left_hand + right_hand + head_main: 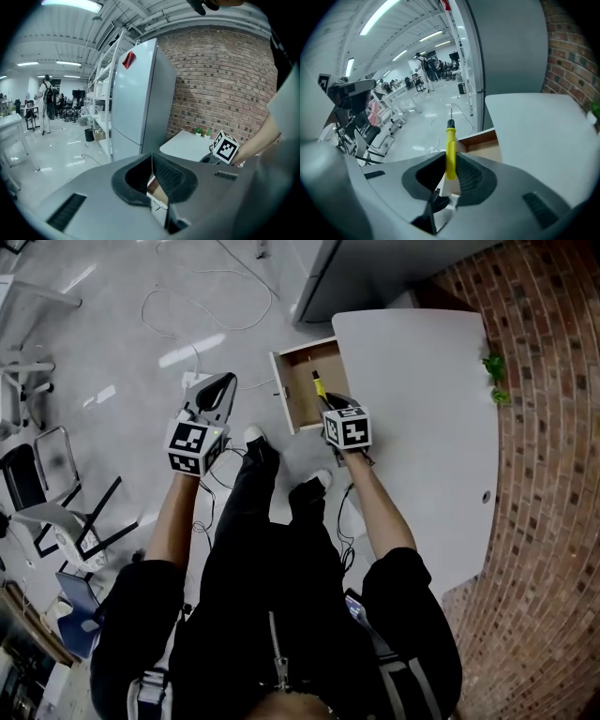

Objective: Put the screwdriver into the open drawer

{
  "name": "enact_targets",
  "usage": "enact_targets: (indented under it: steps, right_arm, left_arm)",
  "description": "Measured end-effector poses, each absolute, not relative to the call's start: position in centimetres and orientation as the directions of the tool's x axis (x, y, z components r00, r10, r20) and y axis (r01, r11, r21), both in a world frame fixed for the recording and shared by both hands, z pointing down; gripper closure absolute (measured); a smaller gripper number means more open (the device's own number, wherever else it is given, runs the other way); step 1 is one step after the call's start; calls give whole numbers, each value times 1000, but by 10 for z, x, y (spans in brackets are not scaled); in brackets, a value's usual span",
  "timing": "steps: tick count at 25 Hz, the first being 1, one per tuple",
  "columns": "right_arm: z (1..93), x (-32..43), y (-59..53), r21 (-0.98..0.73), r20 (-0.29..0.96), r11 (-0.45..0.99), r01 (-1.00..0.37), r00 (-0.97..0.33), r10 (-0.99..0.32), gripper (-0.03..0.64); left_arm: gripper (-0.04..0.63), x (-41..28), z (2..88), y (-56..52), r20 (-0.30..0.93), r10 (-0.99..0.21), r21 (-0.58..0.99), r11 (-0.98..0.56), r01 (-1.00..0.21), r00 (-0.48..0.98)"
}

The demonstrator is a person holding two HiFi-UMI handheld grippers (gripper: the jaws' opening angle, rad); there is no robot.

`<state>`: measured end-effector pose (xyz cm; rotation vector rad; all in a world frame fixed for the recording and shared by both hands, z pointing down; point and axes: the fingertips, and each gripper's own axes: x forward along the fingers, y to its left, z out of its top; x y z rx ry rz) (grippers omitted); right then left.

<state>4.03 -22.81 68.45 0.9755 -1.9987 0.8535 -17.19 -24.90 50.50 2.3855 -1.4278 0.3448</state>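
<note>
My right gripper point(327, 401) is shut on a yellow-handled screwdriver point(319, 386), which it holds over the open wooden drawer point(298, 360) at the left edge of the white table point(422, 427). In the right gripper view the yellow handle of the screwdriver point(450, 152) is pinched between the jaws of the right gripper point(450, 165). Its thin shaft points away, and the drawer point(480, 139) lies just beyond it. My left gripper point(222, 388) hangs over the floor left of the drawer. In its own view the left gripper point(152, 169) has its jaws together with nothing between them.
A tall grey cabinet point(140, 98) stands behind the table against a brick wall point(544, 521). Cables point(187, 306) trail over the grey floor. Chairs point(56, 493) stand at the left. Small green plants point(495, 376) sit at the table's far edge. The person's legs are below the drawer.
</note>
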Motion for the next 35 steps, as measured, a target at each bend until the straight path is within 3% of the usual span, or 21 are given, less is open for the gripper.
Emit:
enact_targets:
  steps: [11,22,35]
  right_arm:
    - [805,8,-240,-276,899,359,-892,-371,-233,539]
    - [930,22,-248,-288,943,241,-927,-318,-96,538]
    - [989,26,-244,-289,953,209,-934,-301,-29,534]
  left_arm:
    - [566,-209,569,-259,451,-761,219,-413,-884,467]
    - [566,-240,642,-244,524,-728,246,-367,-897,442]
    - [566,-265,672,-227,572,-720,214,-332,-919,393]
